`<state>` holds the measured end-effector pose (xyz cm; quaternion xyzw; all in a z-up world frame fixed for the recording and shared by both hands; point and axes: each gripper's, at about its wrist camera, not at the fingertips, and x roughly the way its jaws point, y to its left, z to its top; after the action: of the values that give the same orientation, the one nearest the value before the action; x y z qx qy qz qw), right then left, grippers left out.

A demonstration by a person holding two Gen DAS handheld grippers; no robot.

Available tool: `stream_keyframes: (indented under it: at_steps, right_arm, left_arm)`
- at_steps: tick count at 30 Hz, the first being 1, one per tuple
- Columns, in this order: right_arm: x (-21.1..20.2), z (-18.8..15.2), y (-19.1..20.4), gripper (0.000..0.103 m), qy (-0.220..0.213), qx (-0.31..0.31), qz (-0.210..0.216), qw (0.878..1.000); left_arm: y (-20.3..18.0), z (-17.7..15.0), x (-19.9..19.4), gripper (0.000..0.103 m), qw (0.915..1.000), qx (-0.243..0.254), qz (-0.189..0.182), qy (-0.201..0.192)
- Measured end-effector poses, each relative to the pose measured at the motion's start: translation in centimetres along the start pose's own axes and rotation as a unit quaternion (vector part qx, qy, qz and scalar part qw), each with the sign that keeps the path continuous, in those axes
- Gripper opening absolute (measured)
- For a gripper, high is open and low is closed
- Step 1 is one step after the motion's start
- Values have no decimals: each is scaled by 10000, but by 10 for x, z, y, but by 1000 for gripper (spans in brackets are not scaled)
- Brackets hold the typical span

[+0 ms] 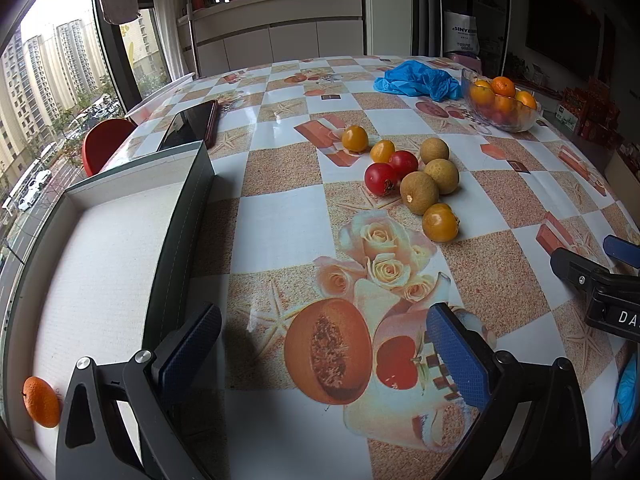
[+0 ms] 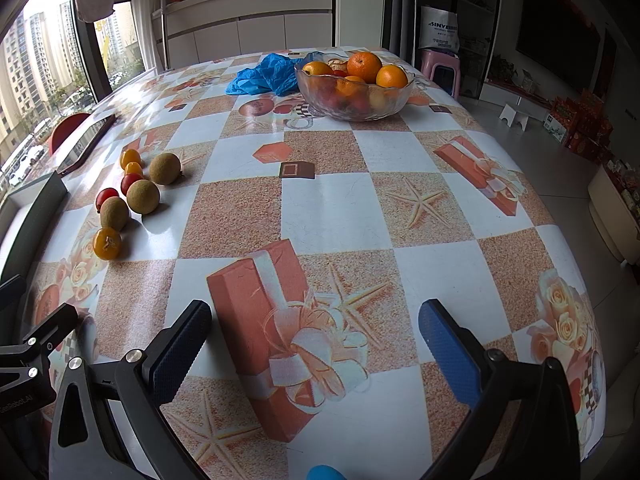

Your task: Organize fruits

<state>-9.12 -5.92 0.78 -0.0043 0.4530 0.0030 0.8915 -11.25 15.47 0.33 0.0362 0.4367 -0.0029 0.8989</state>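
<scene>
A cluster of small fruits lies mid-table: red tomatoes (image 1: pixel 381 179), brown longans (image 1: pixel 419 192) and yellow-orange fruits (image 1: pixel 440 222). The same cluster shows at the left of the right wrist view (image 2: pixel 143 196). A shallow box (image 1: pixel 100 264) with a white lining stands at the left, with one orange (image 1: pixel 41 401) near its front corner. My left gripper (image 1: pixel 324 354) is open and empty beside the box's right wall. My right gripper (image 2: pixel 316 346) is open and empty over the patterned tablecloth; it also shows at the right edge of the left wrist view (image 1: pixel 600 272).
A glass bowl (image 2: pixel 354 102) of oranges stands at the far side, with a blue crumpled bag (image 2: pixel 264 74) next to it. A dark phone (image 1: pixel 192 124) lies behind the box. A red chair (image 1: pixel 102 144) stands at the table's left edge.
</scene>
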Motion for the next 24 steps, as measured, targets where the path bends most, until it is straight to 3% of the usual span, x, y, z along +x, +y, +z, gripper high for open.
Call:
stream_keyframes:
  at_steps: [8, 11, 15, 18, 20, 22, 24]
  right_arm:
    - [0, 0, 0, 103, 29, -7, -15, 10000]
    - [0, 4, 2, 103, 276, 110, -27, 9996]
    - [-3, 16, 22, 103, 360, 169, 813, 9959]
    - [-1, 28, 47, 101, 375, -5, 1189, 9922]
    - [3, 34, 65, 96, 401, -198, 1342, 9899]
    - [10, 38, 80, 80, 539, -360, 1465, 9871]
    - [15, 41, 92, 76, 584, -508, 1431, 9867]
  left_arm:
    - [0, 0, 0, 103, 10000, 0, -2, 0]
    - [0, 0, 0, 103, 10000, 0, -1, 0]
    - [0, 0, 0, 103, 10000, -1, 1, 0]
    - [0, 0, 0, 103, 10000, -1, 0, 1]
    - [0, 0, -1, 103, 10000, 2, -2, -1]
    - [0, 0, -1, 103, 10000, 1, -2, -1]
    - [0, 0, -1, 103, 10000, -1, 0, 0]
